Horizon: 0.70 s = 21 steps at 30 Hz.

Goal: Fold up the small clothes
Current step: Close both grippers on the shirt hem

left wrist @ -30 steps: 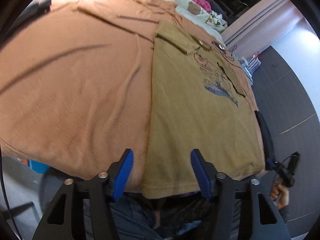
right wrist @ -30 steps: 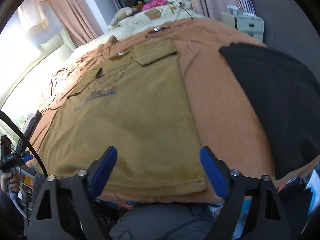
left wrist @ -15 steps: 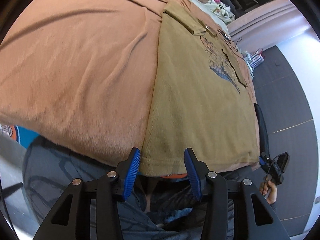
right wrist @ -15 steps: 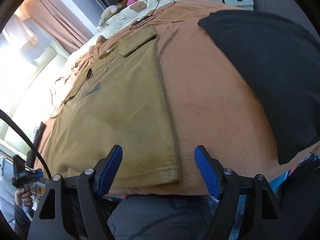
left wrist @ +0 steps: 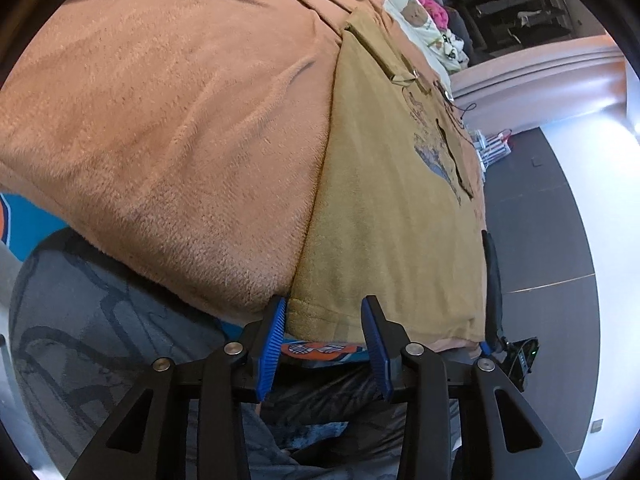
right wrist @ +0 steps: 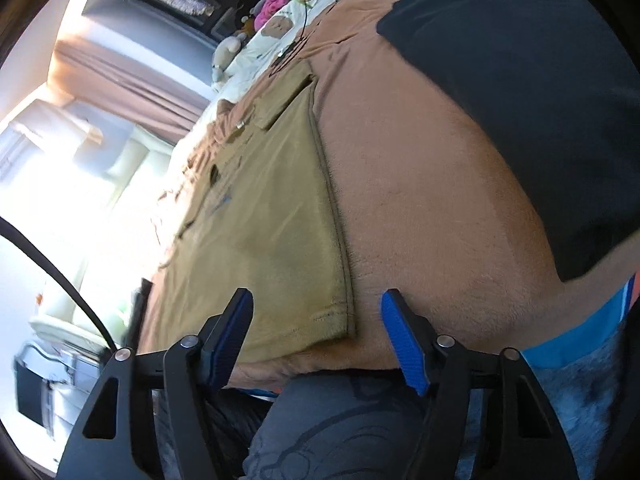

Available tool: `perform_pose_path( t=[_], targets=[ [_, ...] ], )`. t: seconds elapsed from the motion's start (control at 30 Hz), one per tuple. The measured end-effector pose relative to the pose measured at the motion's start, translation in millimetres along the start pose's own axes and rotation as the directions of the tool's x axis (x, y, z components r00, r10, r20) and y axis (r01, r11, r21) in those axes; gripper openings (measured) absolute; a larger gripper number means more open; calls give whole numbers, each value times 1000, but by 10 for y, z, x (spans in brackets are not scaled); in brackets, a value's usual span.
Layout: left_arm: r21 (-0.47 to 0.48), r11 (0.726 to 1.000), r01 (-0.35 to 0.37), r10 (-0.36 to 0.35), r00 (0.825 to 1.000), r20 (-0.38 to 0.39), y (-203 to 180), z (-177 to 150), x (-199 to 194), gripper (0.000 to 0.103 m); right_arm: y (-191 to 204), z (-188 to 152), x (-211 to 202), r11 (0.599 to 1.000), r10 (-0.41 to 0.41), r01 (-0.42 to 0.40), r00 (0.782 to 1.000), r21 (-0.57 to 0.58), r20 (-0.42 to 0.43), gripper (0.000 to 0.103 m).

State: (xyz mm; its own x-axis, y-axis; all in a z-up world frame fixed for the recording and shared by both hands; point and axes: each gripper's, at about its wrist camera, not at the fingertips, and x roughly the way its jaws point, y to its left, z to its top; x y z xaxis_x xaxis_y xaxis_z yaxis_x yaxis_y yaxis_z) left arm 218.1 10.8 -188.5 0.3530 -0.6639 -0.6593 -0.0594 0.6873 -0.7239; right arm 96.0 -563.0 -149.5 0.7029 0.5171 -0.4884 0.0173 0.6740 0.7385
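A mustard T-shirt (left wrist: 392,208) with a printed chest design lies flat on the orange blanket (left wrist: 168,128), sleeves folded in, hem at the near bed edge. My left gripper (left wrist: 323,320) is open, its blue pads on either side of the shirt's near left hem corner. The shirt also shows in the right wrist view (right wrist: 276,232). My right gripper (right wrist: 316,316) is open around the near right hem corner, one pad over the shirt, the other over the blanket (right wrist: 420,184).
A black garment (right wrist: 532,92) lies on the blanket right of the shirt. Pillows and soft toys (left wrist: 420,12) sit at the bed's far end. Dark floor (left wrist: 540,240) lies beyond the bed. The person's patterned lap (right wrist: 344,432) is just below the bed edge.
Both grippers have dropped and moved in to the near bed edge, each now straddling a hem corner. The left jaws have narrowed. The shirt has not moved.
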Motion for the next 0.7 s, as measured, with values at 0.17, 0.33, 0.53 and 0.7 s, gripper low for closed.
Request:
perform_pose_path(
  t=[0.17,0.33,0.53,0.7],
  targets=[
    [-27,999,29,-29,1000,2,65,-17,10,41,-119,-66,-5,995,95,-94,995,46,-37,57],
    [-58,997,61,-60,998,13,124,-23,3,41,-299,-53,77,985,138,-131,989,111,-53,57],
    [-76,994,84,-81,996,34,185,-42,-29,41,-282,6,125,989,111,-106,993,104,-48,20],
    [-53,993,105,-101,993,58,187,-85,-120,29,-275,60,-43,995,62,-62,998,82,2,1]
  ],
)
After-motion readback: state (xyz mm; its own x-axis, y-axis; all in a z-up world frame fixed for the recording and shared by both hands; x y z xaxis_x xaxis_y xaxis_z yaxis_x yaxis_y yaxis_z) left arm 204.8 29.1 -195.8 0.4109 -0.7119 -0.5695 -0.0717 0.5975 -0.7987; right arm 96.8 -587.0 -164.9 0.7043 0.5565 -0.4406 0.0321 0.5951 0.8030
